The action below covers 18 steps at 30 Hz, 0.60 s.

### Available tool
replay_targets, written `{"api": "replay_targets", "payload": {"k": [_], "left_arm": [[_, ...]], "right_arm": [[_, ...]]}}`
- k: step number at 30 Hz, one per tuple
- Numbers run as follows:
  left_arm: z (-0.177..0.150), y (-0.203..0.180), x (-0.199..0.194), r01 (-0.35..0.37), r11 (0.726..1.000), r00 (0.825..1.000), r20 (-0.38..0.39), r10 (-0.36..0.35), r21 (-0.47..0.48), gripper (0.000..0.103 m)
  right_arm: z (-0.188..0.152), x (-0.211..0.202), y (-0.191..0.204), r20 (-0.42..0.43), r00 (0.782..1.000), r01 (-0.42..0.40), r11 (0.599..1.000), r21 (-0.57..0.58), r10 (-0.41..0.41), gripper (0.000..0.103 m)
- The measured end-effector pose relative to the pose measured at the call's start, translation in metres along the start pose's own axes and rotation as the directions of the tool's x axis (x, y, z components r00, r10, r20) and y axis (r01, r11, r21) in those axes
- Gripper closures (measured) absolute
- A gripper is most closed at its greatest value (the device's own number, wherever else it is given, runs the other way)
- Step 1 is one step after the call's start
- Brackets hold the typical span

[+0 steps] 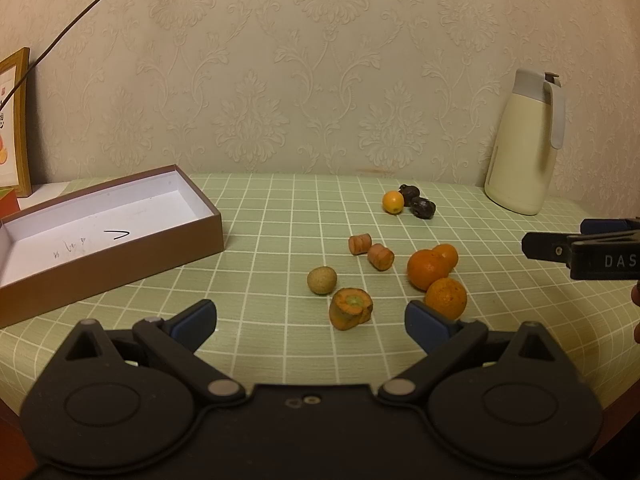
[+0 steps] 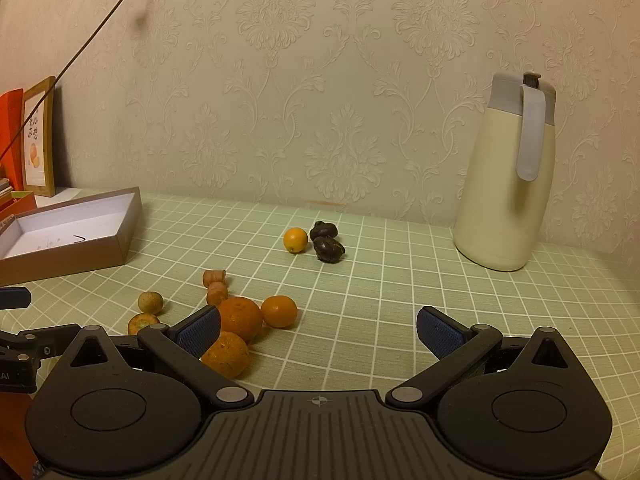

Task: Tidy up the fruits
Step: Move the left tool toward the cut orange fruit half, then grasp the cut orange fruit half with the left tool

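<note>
Left wrist view: left gripper [image 1: 310, 322] has its jaws spread wide with nothing between them, hovering over the near edge of the table [image 1: 280, 208], which carries a green grid cloth. Carrot stump [image 1: 350, 308] lies just ahead, between the fingertips' lines; a green-brown round fruit [image 1: 321, 280] sits just behind it to the left. Two carrot chunks [image 1: 370, 251] lie mid-table, close to each other. Three oranges [image 1: 434, 276] cluster right of centre, the nearest one just beside the right fingertip. Further back, a small yellow-orange fruit [image 1: 393, 202] touches two dark shrivelled fruits [image 1: 416, 202]. Open brown box [image 1: 120, 264] with a white interior sits at the left edge; nothing in it but pen marks. Cream thermos jug [image 1: 522, 148] stands at the back right corner, against the wall. Framed picture [image 1: 16, 120] leans at the back left.

Right wrist view: right gripper [image 2: 318, 332] also wide apart and holding nothing, near edge, right of the oranges [image 2: 244, 328]; its left finger overlaps the orange cluster in view, contact cannot be told. Jug [image 2: 504, 184] and box [image 2: 80, 240] match the positions above.
</note>
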<state>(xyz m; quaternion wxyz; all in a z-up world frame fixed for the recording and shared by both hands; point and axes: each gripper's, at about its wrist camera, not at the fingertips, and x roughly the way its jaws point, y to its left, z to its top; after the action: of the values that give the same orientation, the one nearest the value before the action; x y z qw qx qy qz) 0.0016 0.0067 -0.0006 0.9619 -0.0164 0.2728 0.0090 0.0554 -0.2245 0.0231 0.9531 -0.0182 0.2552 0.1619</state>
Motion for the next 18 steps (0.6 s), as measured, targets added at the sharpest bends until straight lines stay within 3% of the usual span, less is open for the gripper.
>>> {"api": "replay_targets", "payload": {"k": [13,16,18], "left_arm": [[-0.003,-0.01,0.013,0.012,1.0,1.0,-0.017,-0.012,0.021,0.01],[-0.004,-0.019,0.03,0.012,0.998,0.999,-0.04,-0.01,0.058,0.03],[-0.005,-0.02,0.04,0.021,0.999,0.998,-0.058,-0.018,0.042,0.033]], "right_arm": [[0.001,-0.001,-0.002,-0.016,1.0,-0.003,1.0,0.01,0.003,0.0],[0.002,-0.002,-0.004,-0.02,1.0,0.006,1.0,0.019,-0.006,0.0],[0.002,-0.003,-0.008,-0.011,1.0,0.003,0.999,0.035,-0.003,0.0]]}}
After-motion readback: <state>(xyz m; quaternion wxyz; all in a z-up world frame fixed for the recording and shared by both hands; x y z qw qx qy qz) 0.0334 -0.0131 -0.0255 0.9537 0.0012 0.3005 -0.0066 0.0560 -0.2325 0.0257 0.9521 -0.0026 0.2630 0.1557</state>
